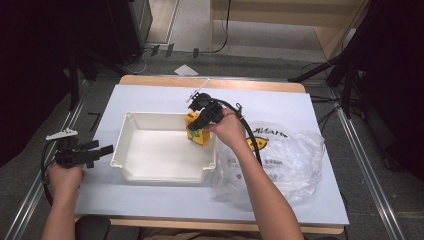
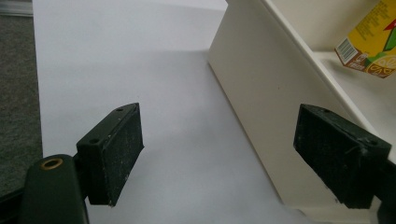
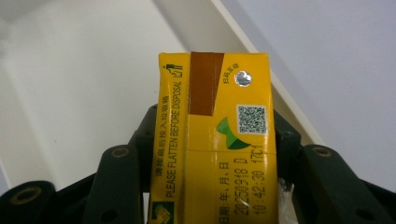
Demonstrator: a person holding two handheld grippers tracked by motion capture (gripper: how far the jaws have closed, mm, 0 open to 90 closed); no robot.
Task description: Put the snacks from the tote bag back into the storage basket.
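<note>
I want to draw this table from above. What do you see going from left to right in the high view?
Left black tongs → white plastic tub → yellow drink carton, held in the right tongs over the tub → crinkly clear plastic bag.

- The table (image 1: 150,80) has a wooden top, its bare edge showing along the far side and the near side.
- A pale blue-white sheet (image 1: 150,100) covers nearly the whole top.
- A shallow white tray (image 1: 162,172) sits on the sheet, left of the middle, its long sides running across the table.
- A crumpled clear plastic bag (image 1: 295,160) with yellow and black print lies on the sheet just right of the tray, touching its near right corner.
</note>
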